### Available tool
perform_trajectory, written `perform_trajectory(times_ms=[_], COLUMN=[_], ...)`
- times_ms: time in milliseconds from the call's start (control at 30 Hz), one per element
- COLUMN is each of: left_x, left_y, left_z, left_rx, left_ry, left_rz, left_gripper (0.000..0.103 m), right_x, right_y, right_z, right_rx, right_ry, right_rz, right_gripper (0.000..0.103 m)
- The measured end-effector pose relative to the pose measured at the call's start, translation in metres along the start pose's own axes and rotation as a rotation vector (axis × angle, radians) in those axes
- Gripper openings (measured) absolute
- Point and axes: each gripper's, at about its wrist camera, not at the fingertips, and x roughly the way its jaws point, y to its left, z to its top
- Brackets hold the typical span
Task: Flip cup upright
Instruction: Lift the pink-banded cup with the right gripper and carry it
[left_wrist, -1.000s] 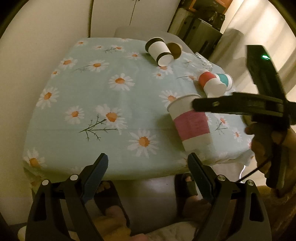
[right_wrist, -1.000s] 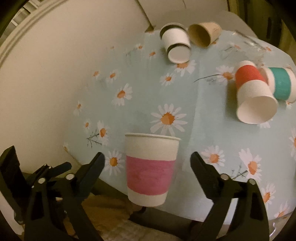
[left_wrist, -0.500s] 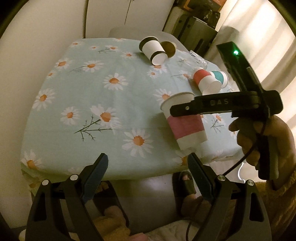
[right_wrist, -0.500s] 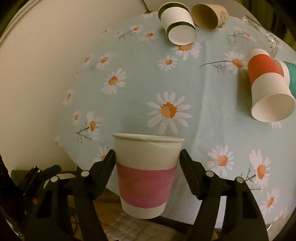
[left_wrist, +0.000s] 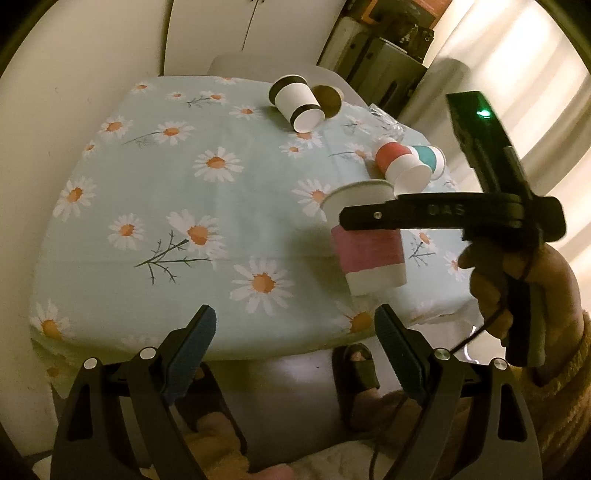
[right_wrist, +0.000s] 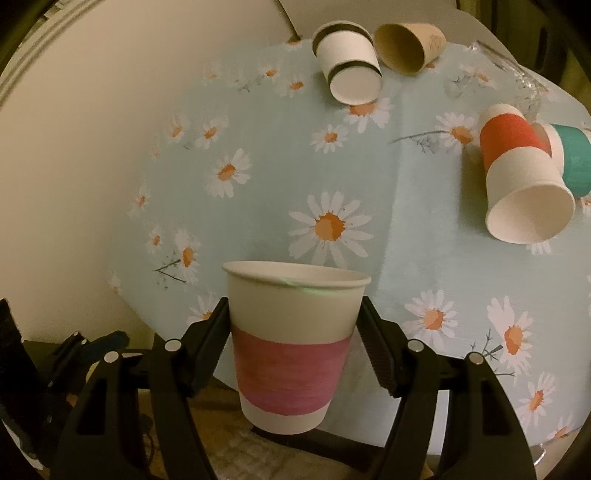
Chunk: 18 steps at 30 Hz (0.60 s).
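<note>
A white paper cup with a pink band (right_wrist: 293, 343) stands upright, mouth up, between the fingers of my right gripper (right_wrist: 295, 314), which is shut on its sides. In the left wrist view the same pink cup (left_wrist: 365, 243) sits near the front right edge of the daisy tablecloth (left_wrist: 192, 206), with the right gripper's finger (left_wrist: 443, 214) across it. My left gripper (left_wrist: 295, 332) is open and empty, in front of the table's near edge.
A black-banded white cup (right_wrist: 351, 66) and a brown cup (right_wrist: 406, 48) lie on their sides at the far edge. A red-banded cup (right_wrist: 517, 177) and a teal cup (right_wrist: 572, 158) lie at the right. A clear glass (right_wrist: 517, 81) is behind them.
My right gripper has closed from open onto the pink cup. The left gripper has stayed open and drawn back slightly.
</note>
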Motion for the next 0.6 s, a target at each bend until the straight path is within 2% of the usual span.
perform_trajectory(times_ms=[333, 500, 600], left_x=[0.002, 0.002, 0.0], left_y=[-0.002, 0.0, 0.002], left_z=[0.0, 0.001, 0.002], left_rx=[0.009, -0.003, -0.011], left_ry=[-0.015, -0.025, -0.036], left_rz=[0.014, 0.034, 0.047], left_gripper=[0.085, 0.086, 0.085], right_x=[-0.035, -0.057, -0.071], right_y=[0.024, 0.031, 0.036], right_z=[-0.015, -0.03, -0.038], right_rx=[-0.113, -0.14, -0.172], right_ry=[-0.163, -0.294, -0.409], right_rz=[0.037, 0.049, 0.037], right_gripper=[0.068, 0.068, 0.068])
